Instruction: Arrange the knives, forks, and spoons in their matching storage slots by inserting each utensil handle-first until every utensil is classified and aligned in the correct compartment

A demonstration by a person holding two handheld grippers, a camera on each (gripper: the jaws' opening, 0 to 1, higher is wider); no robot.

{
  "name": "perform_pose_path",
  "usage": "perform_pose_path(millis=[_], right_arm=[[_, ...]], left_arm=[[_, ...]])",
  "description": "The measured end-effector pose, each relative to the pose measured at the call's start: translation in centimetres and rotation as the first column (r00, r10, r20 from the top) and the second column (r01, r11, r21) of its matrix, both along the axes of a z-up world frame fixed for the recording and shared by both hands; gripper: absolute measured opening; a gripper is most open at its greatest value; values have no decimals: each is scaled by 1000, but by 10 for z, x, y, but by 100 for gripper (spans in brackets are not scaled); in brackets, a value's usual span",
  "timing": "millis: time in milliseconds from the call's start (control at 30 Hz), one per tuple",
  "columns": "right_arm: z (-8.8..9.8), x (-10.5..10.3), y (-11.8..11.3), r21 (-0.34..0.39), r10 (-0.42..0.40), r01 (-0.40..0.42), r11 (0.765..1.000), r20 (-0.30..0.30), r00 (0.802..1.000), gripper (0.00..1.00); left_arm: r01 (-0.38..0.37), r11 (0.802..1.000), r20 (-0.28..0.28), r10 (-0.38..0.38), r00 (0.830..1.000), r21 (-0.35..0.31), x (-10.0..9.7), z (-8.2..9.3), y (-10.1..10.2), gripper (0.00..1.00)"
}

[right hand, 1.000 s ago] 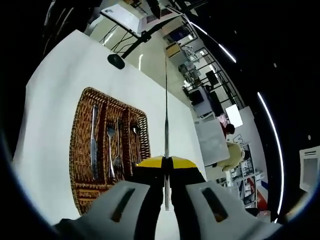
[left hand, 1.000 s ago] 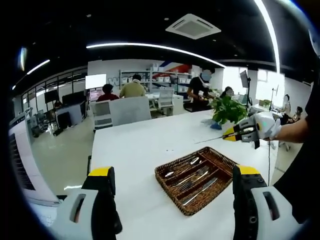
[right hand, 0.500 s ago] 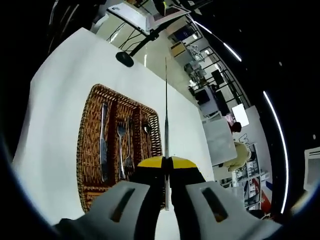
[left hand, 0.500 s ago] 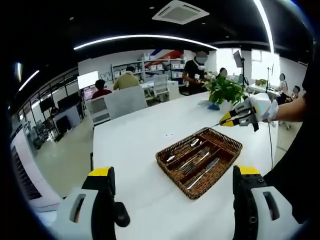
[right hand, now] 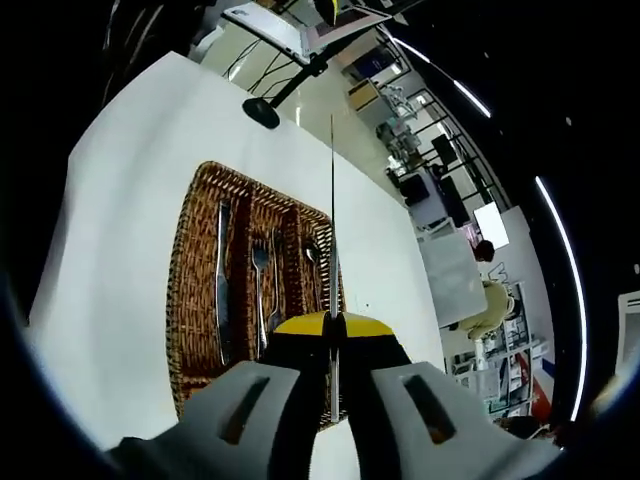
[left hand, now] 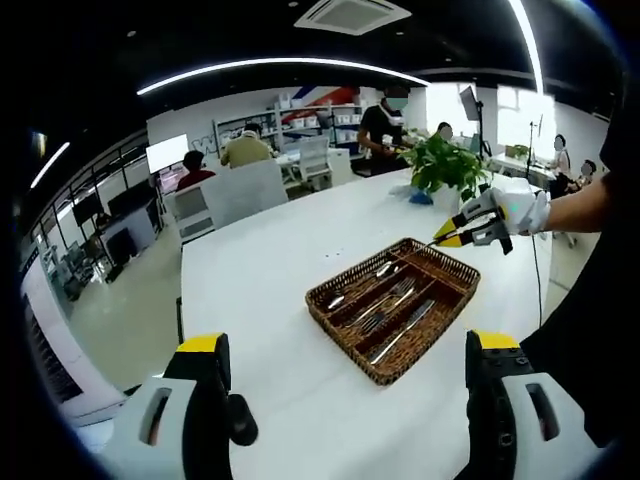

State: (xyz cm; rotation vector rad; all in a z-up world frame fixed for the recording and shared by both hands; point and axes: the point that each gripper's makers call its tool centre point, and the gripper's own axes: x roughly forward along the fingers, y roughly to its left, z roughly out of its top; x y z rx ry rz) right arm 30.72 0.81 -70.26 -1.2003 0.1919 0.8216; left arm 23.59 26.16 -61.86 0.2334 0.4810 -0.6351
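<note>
Between the right gripper's (right hand: 333, 322) yellow-tipped jaws, a thin utensil (right hand: 332, 215) is pinched edge-on, its kind impossible to tell.

Since a moment ago that gripper has drifted further over the wicker tray (right hand: 190, 300), which now lies closer beneath and left of its fingertips; seen from the left gripper view, the right gripper (left hand: 447, 233) has dropped nearer the tray's (left hand: 352, 345) far corner. The jaws are closed tight on the utensil, whose slim length runs straight ahead past the tray's right edge. In the tray, a knife (right hand: 221, 280) fills the leftmost slot, forks (right hand: 264, 285) the middle, and a spoon (right hand: 315, 270) the slot nearest the held piece. The left gripper (left hand: 345, 370) hangs wide open with nothing in it, the tray ahead between its fingers on the white table (left hand: 250, 280).
</note>
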Motion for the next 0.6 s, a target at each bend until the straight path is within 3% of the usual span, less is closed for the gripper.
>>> perform_pose_path(millis=[367,600], right_arm=[[-58,-11,-5,-49,-3,0,999,-65,998,1],[-81,-16,-7,-65,-4,-3,998,-116,993,1]], left_arm=[[-10,1000,0,10,1000,0,-1,3,2,100],[-21,1000,5,21,1000,6,-2,5,5,100]])
